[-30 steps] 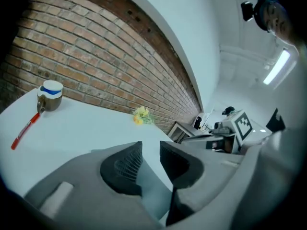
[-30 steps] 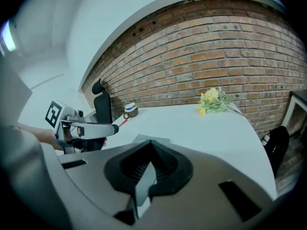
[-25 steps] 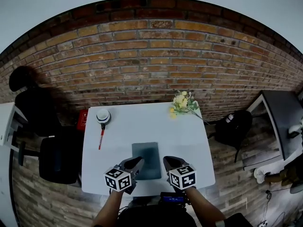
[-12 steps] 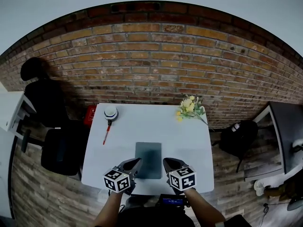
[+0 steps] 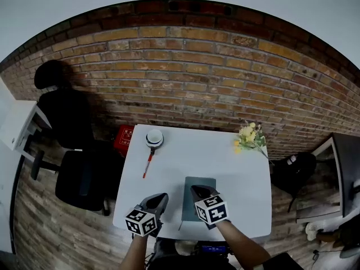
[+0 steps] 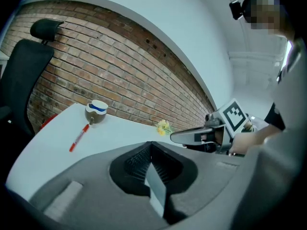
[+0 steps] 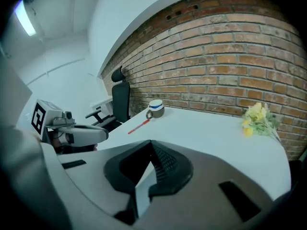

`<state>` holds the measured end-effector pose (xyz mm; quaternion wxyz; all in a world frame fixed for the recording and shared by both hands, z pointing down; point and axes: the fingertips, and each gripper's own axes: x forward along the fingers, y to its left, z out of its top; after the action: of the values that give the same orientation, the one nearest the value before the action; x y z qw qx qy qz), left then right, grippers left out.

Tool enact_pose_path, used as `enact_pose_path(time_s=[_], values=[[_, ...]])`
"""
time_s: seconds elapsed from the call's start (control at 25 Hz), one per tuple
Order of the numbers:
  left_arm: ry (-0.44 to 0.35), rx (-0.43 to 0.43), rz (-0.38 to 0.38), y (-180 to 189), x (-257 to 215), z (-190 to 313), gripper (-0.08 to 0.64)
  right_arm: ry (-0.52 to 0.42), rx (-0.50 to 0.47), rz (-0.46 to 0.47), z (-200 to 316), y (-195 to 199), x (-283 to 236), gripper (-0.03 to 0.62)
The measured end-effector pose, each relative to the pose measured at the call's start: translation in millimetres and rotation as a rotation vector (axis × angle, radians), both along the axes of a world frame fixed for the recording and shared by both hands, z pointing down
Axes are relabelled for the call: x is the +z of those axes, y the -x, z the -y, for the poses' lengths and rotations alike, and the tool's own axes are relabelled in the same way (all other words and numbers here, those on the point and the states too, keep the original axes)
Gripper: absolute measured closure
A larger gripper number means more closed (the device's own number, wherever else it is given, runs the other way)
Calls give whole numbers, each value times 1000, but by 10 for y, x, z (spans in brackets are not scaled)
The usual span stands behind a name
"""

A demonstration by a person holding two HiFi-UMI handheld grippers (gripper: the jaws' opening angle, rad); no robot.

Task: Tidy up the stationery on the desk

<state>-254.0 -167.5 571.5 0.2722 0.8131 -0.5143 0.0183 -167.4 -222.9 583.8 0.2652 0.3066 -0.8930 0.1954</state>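
Dim, even indoor light; strong fisheye curvature, dark vignetted corners, soft shadows.

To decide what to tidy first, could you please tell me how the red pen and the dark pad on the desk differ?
The red pen is thin and bright; the dark pad is a broad grey-green rectangle. The pen lies slanted by the cup at the far left; the pad sits roughly square near the front edge. Both lie flat on the white desk.
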Motion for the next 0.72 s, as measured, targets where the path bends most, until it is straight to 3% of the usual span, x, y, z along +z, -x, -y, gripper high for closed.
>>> enact_pose_path(time_s=[0.36, 0.6, 0.72], values=[[39, 49, 65, 1023, 234, 159, 549, 55, 36, -62, 281, 1434, 384, 581], [88, 63, 55, 1407, 450, 61, 549, 126, 109, -98, 421, 1991, 770, 551], [115, 95, 93, 1500, 569, -62, 548, 156, 143, -117, 456, 2194, 950, 518]])
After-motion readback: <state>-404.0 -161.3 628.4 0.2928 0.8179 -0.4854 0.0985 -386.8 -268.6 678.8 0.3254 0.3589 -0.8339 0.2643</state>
